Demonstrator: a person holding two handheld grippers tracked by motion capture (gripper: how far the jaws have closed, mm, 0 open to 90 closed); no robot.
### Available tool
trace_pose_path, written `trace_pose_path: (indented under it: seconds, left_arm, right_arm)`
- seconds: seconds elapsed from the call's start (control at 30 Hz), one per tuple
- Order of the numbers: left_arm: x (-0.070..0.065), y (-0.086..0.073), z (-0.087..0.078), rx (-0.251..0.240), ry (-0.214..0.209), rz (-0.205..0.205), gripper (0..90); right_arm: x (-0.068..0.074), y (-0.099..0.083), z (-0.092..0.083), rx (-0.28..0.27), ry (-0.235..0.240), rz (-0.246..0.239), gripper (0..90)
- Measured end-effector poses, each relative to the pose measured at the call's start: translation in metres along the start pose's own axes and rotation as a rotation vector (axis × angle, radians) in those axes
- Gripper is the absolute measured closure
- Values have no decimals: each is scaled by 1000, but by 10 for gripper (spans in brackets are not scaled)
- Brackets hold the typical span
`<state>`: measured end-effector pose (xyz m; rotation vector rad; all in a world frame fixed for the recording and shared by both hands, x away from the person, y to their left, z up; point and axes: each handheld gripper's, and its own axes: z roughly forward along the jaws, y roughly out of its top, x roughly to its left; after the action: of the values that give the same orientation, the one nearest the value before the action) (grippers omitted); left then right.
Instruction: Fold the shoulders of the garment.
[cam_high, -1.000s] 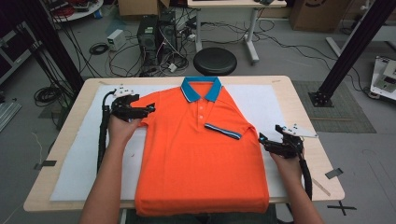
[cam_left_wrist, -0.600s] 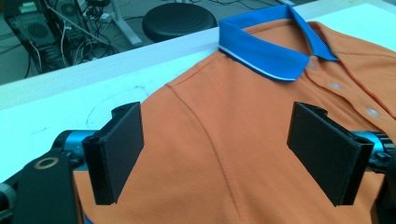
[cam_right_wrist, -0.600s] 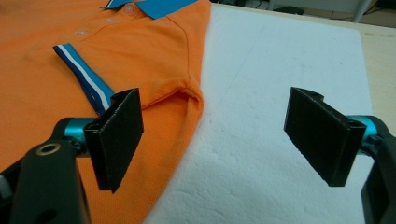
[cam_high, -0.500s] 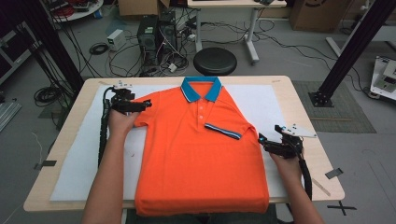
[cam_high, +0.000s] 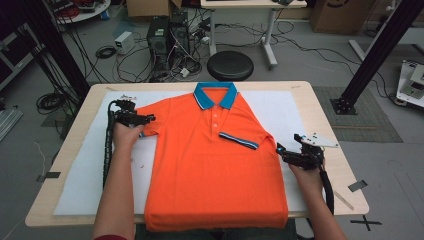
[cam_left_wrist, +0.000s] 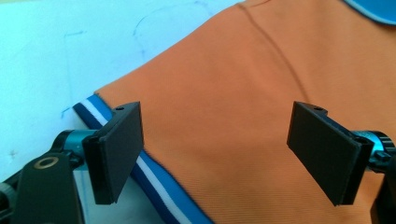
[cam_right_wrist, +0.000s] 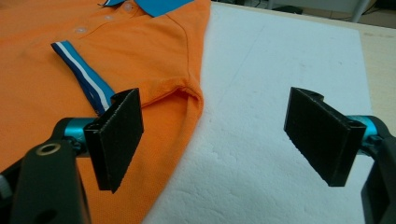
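Fingers wide, left gripper (cam_high: 150, 119) straddles orange polo shirt (cam_high: 215, 165) sleeve (cam_left_wrist: 154, 154); right gripper (cam_high: 280, 150) open too; shallow pinch could slip off

A matt, finely ribbed knit cloth is seen in the orange polo shirt (cam_high: 215, 165), a rough, grainy white foam in the mat (cam_right_wrist: 280, 140), and pale smooth wood in the table (cam_high: 330, 135).

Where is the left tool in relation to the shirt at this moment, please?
In the high view, the left tool hovers open at the orange polo shirt's unfolded sleeve, on the table's left side.
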<state>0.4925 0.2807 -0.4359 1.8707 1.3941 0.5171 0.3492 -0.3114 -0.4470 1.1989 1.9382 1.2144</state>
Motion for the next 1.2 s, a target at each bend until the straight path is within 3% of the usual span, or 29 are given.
trace_pose_path:
  seconds: [0.2, 0.4, 0.57, 0.67, 0.87, 1.0, 1.2]
  left_arm:
    - [5, -4, 0, 1, 50, 4, 187]
    - [10, -9, 2, 24, 50, -29, 187]
    - [6, -10, 6, 35, 89, -1, 203]
    - [5, -11, 3, 38, 99, 10, 267]
    - [7, -19, -4, -14, 90, 2, 544]
    - [5, -20, -5, -23, 47, -1, 737]
    - [-8, -15, -7, -37, 40, 48, 803]
  right_arm:
    - [0, 0, 0, 1, -3, 7, 203]
    - [0, 0, 0, 2, -2, 4, 204]
    - [0, 0, 0, -2, -5, -4, 203]
    - [1, 0, 0, -1, -8, -4, 204]
    - [2, 0, 0, 5, -6, 2, 203]
    - [1, 0, 0, 2, -10, -12, 204]
    - [2, 0, 0, 2, -9, -12, 204]
